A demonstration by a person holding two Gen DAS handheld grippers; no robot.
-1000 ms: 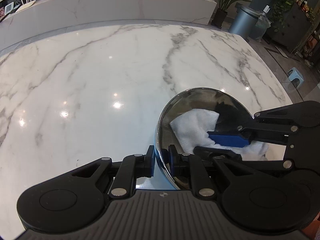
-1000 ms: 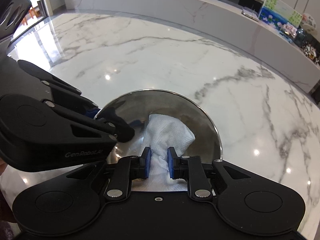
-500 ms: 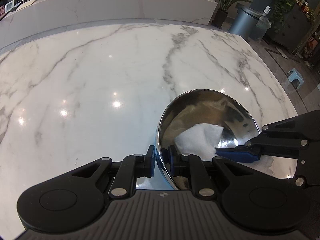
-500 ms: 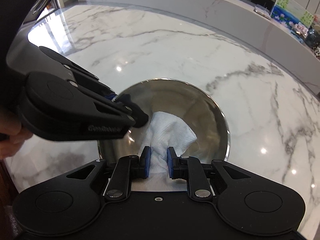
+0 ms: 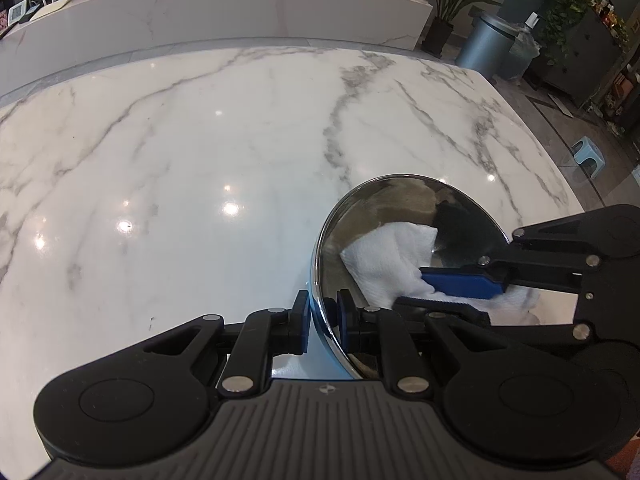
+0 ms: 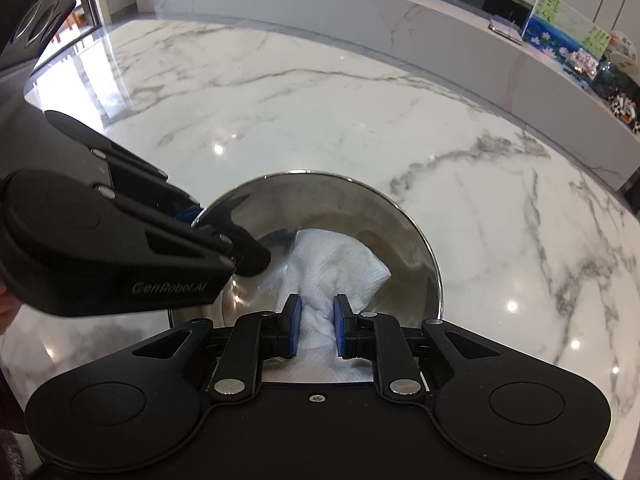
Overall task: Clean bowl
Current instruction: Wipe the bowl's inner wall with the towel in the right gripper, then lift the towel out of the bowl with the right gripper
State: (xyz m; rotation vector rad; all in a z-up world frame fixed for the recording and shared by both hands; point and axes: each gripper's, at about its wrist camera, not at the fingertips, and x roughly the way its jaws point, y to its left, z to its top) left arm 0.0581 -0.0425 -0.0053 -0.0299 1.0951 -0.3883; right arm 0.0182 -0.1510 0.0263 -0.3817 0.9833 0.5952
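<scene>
Since half a second ago, the white paper towel (image 5: 390,258) slid back toward the middle of the shiny round metal bowl (image 5: 384,200). Right gripper (image 6: 316,330) pinches it; left gripper (image 5: 323,320) clamps the rim. Bowl tilts, opening facing right, above the white marble table (image 5: 180,160).

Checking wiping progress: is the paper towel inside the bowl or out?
Inside: the paper towel, pinched by the right hand-held gripper, lies against the steel bowl interior.

White grey-veined marble table (image 5: 200,152), glossy, ceiling-light glare spots. Long marble counter (image 5: 224,12) behind its far edge. Off the far right corner: grey bin (image 5: 490,46), potted plant (image 5: 444,8), dark cabinet (image 5: 580,60), small blue stool (image 5: 588,156) on floor.
</scene>
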